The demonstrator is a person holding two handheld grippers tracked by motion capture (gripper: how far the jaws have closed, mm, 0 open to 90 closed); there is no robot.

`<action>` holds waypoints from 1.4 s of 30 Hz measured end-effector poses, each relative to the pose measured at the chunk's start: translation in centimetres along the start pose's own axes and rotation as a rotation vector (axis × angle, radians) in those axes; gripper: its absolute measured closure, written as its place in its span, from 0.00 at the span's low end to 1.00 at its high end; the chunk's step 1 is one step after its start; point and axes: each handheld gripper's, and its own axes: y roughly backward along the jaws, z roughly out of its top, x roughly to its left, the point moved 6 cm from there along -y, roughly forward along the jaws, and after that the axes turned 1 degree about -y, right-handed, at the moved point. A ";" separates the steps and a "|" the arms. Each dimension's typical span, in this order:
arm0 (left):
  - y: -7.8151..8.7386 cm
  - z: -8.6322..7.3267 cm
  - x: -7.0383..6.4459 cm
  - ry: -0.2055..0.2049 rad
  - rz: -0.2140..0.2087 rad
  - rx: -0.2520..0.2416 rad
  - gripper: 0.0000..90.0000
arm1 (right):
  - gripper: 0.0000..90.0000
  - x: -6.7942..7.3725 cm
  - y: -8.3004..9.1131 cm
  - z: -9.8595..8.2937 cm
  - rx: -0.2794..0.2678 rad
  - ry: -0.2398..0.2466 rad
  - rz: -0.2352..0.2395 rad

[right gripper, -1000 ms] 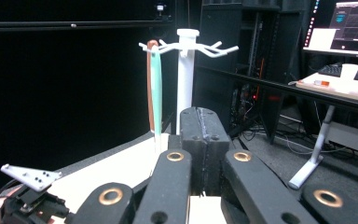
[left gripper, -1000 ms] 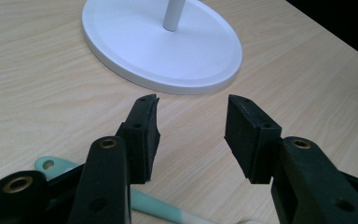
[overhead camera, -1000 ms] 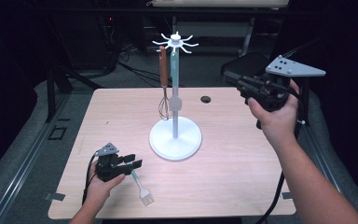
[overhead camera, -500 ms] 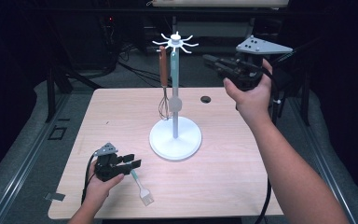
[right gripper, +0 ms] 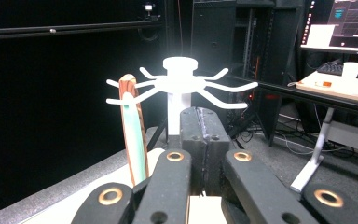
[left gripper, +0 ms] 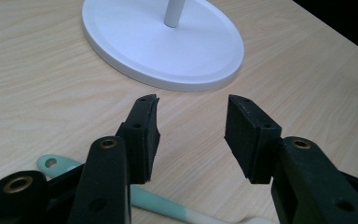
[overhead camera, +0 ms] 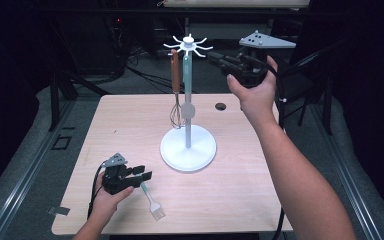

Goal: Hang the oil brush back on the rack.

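1. A light wooden table (overhead camera: 240,190) stands in a dark room with racks and a lit monitor behind it.
2. A white hook stand (overhead camera: 188,145) sits mid-table; its round base is cut off at the top of the left gripper view, and its post is hidden behind the jaws in the right gripper view.
3. On its hooks hang 1 whisk (overhead camera: 176,95) with a wooden handle and 1 pale utensil too blurred to name.
4. The right gripper (overhead camera: 219,60) is raised beside the hook crown, jaws clenched together with nothing between them.
5. The left gripper (overhead camera: 144,171) rests low near the front edge, jaws released and parted.
6. A mint-handled brush (overhead camera: 151,200) lies on the table just under the left gripper, its bristle end cut off in the left gripper view.
7. A small dark disc (overhead camera: 220,106) lies behind the stand.
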 end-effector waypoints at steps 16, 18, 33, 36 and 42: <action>-0.1 -0.1 0.0 -0.004 0.004 0.008 0.60 | 1.00 1.6 -0.4 0.2 -0.009 0.013 0.041; -0.1 -0.1 0.1 -0.004 0.000 0.009 0.60 | 1.00 1.9 -0.4 0.3 -0.008 0.020 0.045; -0.1 -0.1 0.2 0.001 0.000 0.006 0.60 | 1.00 3.6 -1.4 0.3 -0.007 0.039 0.072; -0.1 -0.1 0.3 0.001 0.007 0.007 0.60 | 1.00 3.7 -1.3 0.2 -0.002 0.048 0.067; -0.1 -0.1 0.4 0.003 0.007 0.006 0.60 | 1.00 3.6 -1.4 0.3 0.000 0.043 0.064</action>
